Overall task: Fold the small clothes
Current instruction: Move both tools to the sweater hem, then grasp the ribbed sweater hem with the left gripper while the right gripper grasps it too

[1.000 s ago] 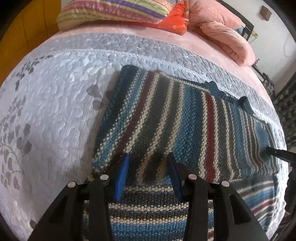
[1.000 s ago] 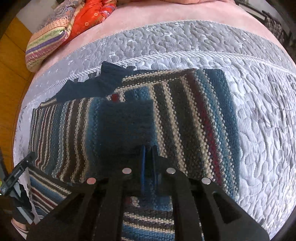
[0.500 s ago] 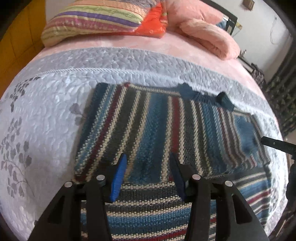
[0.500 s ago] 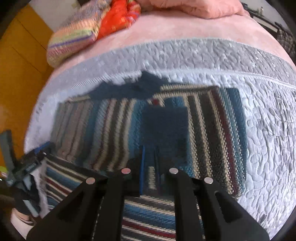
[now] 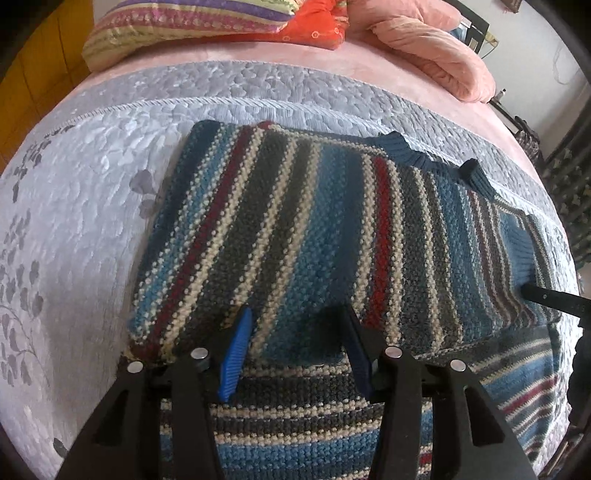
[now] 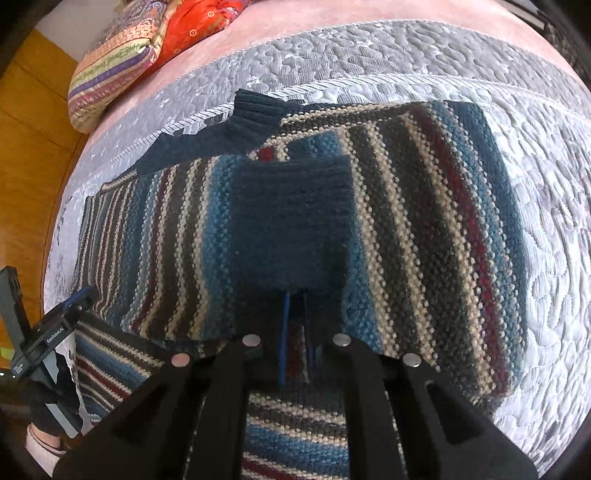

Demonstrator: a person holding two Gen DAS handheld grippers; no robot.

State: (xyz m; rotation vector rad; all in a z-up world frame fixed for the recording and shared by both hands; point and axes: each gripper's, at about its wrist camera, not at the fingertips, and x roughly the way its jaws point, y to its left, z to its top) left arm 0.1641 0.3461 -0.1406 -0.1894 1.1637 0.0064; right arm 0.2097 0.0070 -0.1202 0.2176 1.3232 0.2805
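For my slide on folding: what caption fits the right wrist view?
Right gripper, nearly shut, at the folded edge of a striped knit sweater on a grey quilted bedspread.

This is a bedroom in a home. The work surface is a made bed (image 5: pixel 92 192) covered with a grey quilted spread (image 6: pixel 480 74) stitched in leaf patterns, over a pink sheet (image 5: pixel 221 48) that shows toward the head end. 1 striped pillow (image 5: pixel 192 22) in many colours lies there beside an orange-red cushion (image 5: pixel 314 26), and a rolled peach blanket (image 5: pixel 436 59) rests to the right. A yellow-orange wall (image 6: pixel 33 110) rises close beside the bed, and a pale wall (image 5: pixel 546 48) stands behind it. A knitted striped sweater (image 5: pixel 314 240) lies spread on the quilt.
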